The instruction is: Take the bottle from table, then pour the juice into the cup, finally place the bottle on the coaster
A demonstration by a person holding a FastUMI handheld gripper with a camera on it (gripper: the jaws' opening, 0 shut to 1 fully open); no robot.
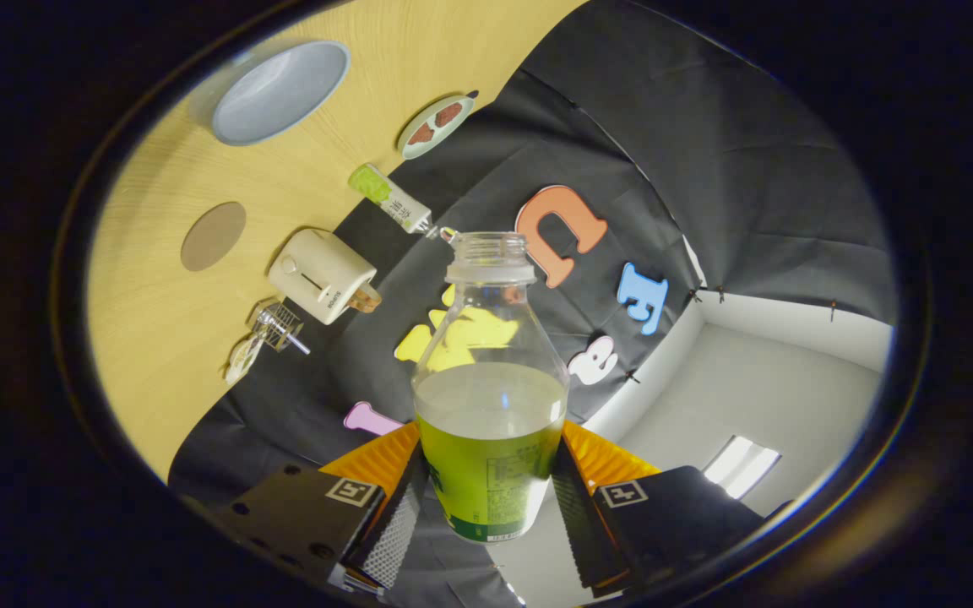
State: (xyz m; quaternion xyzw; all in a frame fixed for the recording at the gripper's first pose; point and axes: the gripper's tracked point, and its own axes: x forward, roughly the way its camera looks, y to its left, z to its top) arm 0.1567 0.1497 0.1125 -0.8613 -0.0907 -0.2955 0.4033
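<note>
The bottle [491, 397] is clamped between the two fingers of the claw [488, 498], both pressing on its labelled lower body. It is lifted clear of the counter [165, 329] and carried uncapped, its open neck pointing away from the claw. The whole view is rolled steeply, so that the counter rises to one side; the bottle is judged to be tipped for pouring, or on its way to or from the pour. The juice fills roughly the lower half.

Beyond the fingers, on the counter, a round brown disc, probably the coaster [213, 236], lies flat and bare, so the last step is judged not yet done. A pale bowl [280, 91] sits farther off, near a small dish [436, 125] with dark pieces. A white boxy appliance [322, 275], a small green-capped bottle [389, 198] and a wire-and-glass item [267, 338] stand nearer the cloth wall.

No plain cup is made out. The bottle's base is hidden between the fingers.
</note>
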